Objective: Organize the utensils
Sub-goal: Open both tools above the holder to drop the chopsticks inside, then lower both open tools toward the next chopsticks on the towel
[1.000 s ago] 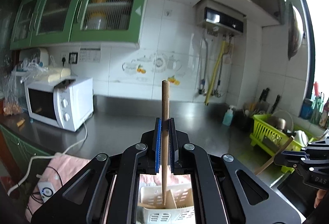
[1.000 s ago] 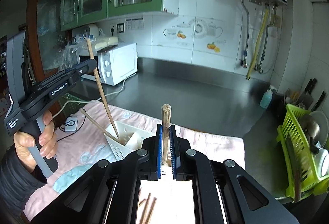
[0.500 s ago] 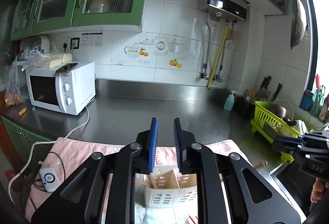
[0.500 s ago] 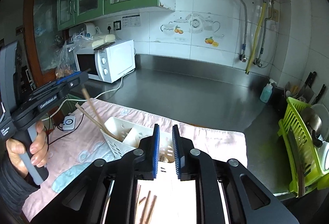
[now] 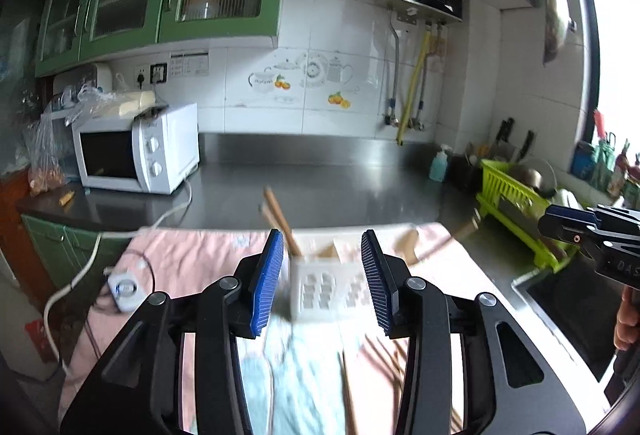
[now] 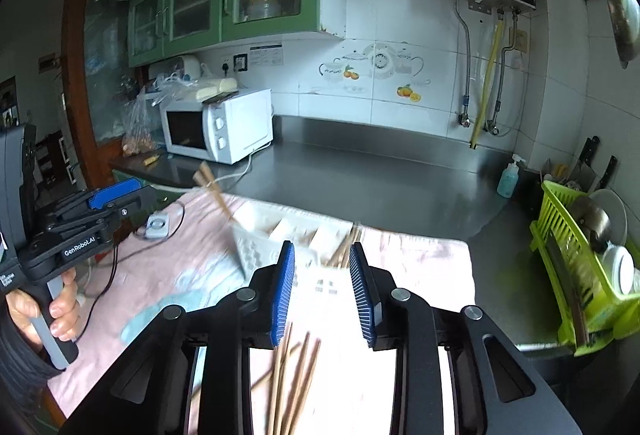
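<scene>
Now the white utensil holder (image 5: 326, 291) stands on the pink cloth (image 5: 192, 259) at lower centre, with two chopsticks (image 5: 280, 221) leaning inside. Left tool (image 5: 322, 275) and right tool (image 6: 322, 289) have just been opening, nothing between them. Loose chopsticks (image 6: 294, 375) lie below.

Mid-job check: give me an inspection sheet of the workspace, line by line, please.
Surface: steel counter, pink cloth in front.
Job's things: white caddy holds chopsticks; loose chopsticks on cloth.
Clutter: soap bottle, bagged items beside microwave.
Grippers: left tongs and right tongs have just been opening, nothing between.
Cables: white lead, small controller.
Surroundings: green dish rack, wall cabinets.
</scene>
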`<move>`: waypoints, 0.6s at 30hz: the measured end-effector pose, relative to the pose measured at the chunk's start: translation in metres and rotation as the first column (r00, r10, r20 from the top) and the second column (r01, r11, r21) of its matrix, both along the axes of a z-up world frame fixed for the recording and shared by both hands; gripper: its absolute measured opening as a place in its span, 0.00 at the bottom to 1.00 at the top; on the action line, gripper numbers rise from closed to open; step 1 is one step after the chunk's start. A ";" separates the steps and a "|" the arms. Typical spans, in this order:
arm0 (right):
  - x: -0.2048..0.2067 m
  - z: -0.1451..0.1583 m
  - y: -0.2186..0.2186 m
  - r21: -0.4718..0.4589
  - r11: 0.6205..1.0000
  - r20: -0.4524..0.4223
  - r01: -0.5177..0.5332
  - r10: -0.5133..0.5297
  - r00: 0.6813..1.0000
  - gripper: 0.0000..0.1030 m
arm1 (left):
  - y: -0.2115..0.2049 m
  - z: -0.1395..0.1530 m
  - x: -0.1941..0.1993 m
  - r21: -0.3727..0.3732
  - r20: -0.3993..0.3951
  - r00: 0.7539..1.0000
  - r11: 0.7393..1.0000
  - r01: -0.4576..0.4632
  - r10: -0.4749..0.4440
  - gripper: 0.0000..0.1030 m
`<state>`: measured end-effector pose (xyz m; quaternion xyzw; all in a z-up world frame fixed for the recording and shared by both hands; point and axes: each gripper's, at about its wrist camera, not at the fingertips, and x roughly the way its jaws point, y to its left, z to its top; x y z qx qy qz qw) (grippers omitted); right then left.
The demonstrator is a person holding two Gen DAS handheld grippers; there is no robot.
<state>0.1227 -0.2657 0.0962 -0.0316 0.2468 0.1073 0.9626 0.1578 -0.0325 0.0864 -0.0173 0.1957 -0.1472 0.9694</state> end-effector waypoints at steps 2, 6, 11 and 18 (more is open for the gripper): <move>-0.016 -0.012 0.002 0.011 1.000 -0.011 -0.007 0.008 1.000 0.27 | 0.004 -0.010 -0.018 0.000 -0.020 1.000 1.000 -0.002 0.002 0.40; -0.053 -0.046 0.005 0.018 1.000 -0.042 -0.003 0.004 0.999 0.27 | 0.015 -0.027 -0.052 -0.012 -0.057 0.998 1.000 -0.012 0.012 0.40; -0.093 -0.097 0.006 0.063 0.998 -0.121 0.004 0.003 0.993 0.26 | 0.028 -0.049 -0.096 -0.007 -0.077 0.996 0.999 -0.041 0.041 0.40; -0.130 -0.155 0.011 0.073 0.997 -0.224 0.016 0.001 0.975 0.18 | 0.051 -0.079 -0.140 -0.031 -0.137 0.988 0.996 -0.079 0.074 0.40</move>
